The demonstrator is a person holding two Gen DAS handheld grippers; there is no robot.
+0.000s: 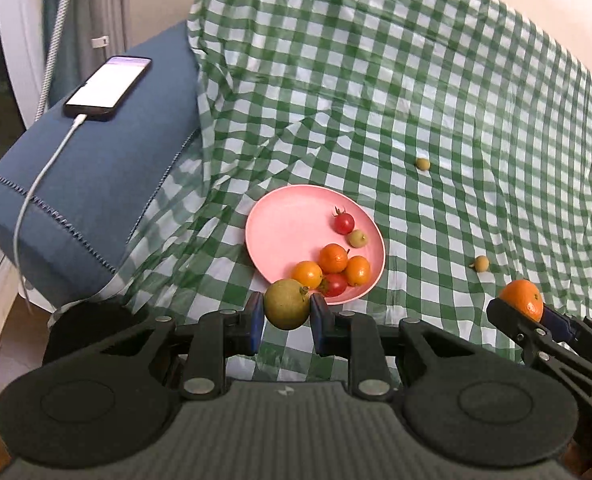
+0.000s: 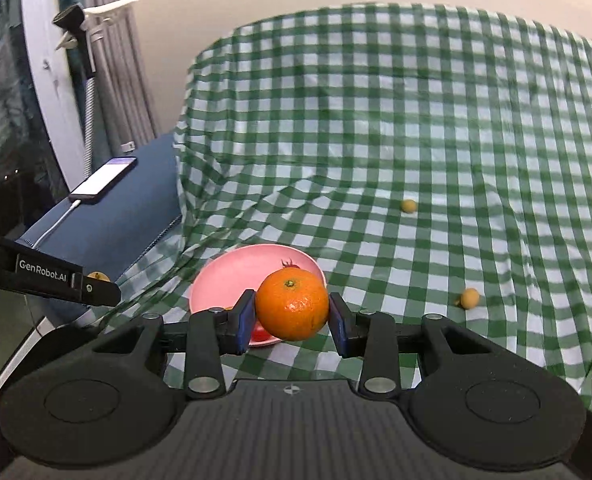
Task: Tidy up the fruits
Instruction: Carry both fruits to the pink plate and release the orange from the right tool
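Observation:
A pink plate (image 1: 292,220) sits on the green checked cloth and holds two red cherry tomatoes, three small oranges and one small yellow-green fruit. My left gripper (image 1: 287,312) is shut on a round green-brown fruit (image 1: 286,309), held just in front of the plate's near rim. My right gripper (image 2: 292,314) is shut on an orange mandarin (image 2: 292,304), held above the near edge of the plate (image 2: 232,276). It also shows in the left wrist view (image 1: 522,300), to the right of the plate. Two small yellow-green fruits (image 1: 423,164) (image 1: 481,263) lie loose on the cloth.
A blue cushion (image 1: 96,184) lies left of the plate with a lit phone (image 1: 108,86) on a white cable on top. The checked cloth (image 1: 416,80) rises over a hump behind. A white ring lamp and curtains stand at the far left.

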